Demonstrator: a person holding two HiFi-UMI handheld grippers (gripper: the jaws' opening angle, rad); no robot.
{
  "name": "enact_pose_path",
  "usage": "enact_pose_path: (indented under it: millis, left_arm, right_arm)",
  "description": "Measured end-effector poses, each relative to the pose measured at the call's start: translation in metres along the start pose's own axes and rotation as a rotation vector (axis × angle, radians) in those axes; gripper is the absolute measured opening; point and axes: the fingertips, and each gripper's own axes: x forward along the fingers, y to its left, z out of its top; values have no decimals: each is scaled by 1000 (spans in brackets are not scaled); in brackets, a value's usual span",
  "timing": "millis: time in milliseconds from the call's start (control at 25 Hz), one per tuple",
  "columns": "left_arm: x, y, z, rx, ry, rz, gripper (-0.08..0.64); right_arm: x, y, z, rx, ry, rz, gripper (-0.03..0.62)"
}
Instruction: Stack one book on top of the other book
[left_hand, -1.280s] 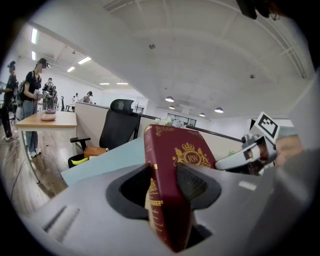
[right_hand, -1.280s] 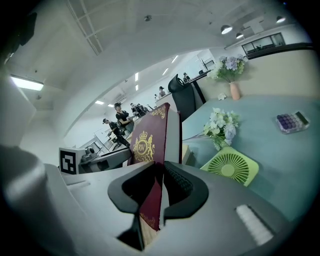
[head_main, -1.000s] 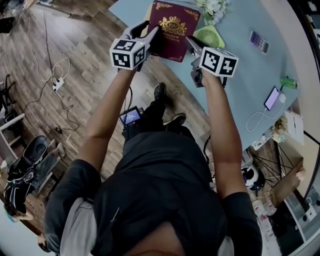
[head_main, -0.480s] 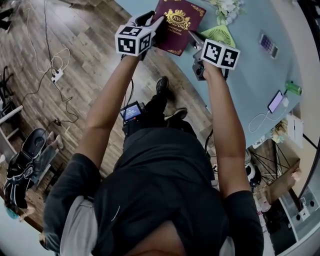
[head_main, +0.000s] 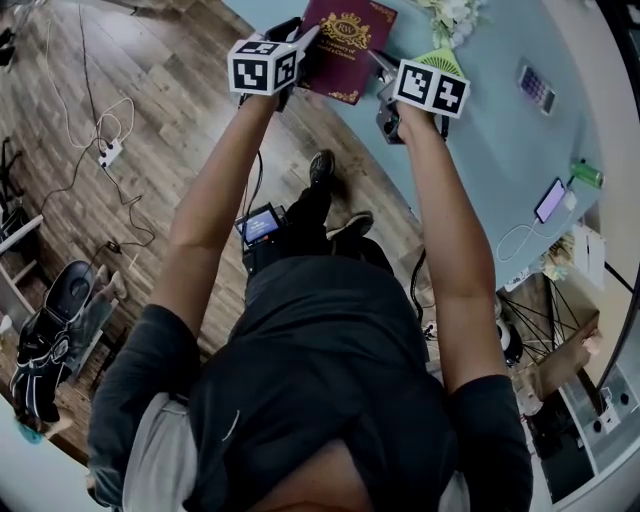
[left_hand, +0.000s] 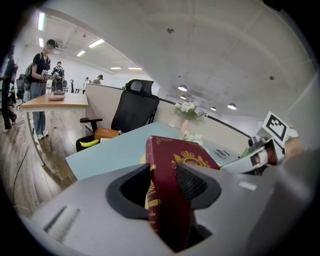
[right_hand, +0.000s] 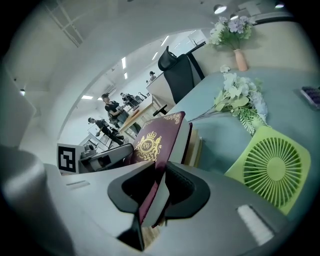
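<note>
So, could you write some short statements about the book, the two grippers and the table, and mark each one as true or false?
1. The left gripper is shut on the maroon book. True.
2. The right gripper is open and empty. False: it is shut on the opposite edge of the same book.
3. A green fan lies on the table. True.
4. The book's cover is plain blue. False: it is maroon with a gold crest.
5. A bunch of flowers lies on the table near the fan. True.
</note>
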Motion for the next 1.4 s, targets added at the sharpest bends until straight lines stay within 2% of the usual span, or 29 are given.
enact_pose_path:
  millis: [240, 480, 640, 800, 1120, 1400]
  left_arm:
    - [8, 8, -6, -3, 40, 5, 215]
    - [10, 8, -4, 7, 50, 5, 215]
    - [9, 11, -8, -18, 70, -10, 218]
    - [-7, 18, -5, 1, 77, 20, 219]
    - [-61, -10, 32, 89, -9, 21, 219]
    - [-124, -76, 85, 210, -123, -34, 219]
  right_arm:
    - [12, -6, 2, 12, 23, 3, 57]
    - [12, -6, 6, 10, 3, -7, 58]
    - [9, -5, 8, -38, 0, -8, 72]
    - [-4, 2, 18, -87, -23, -10, 83]
    - [-70, 30, 45, -168, -149, 50, 83]
    - [-161, 74, 62, -284, -276, 127, 83]
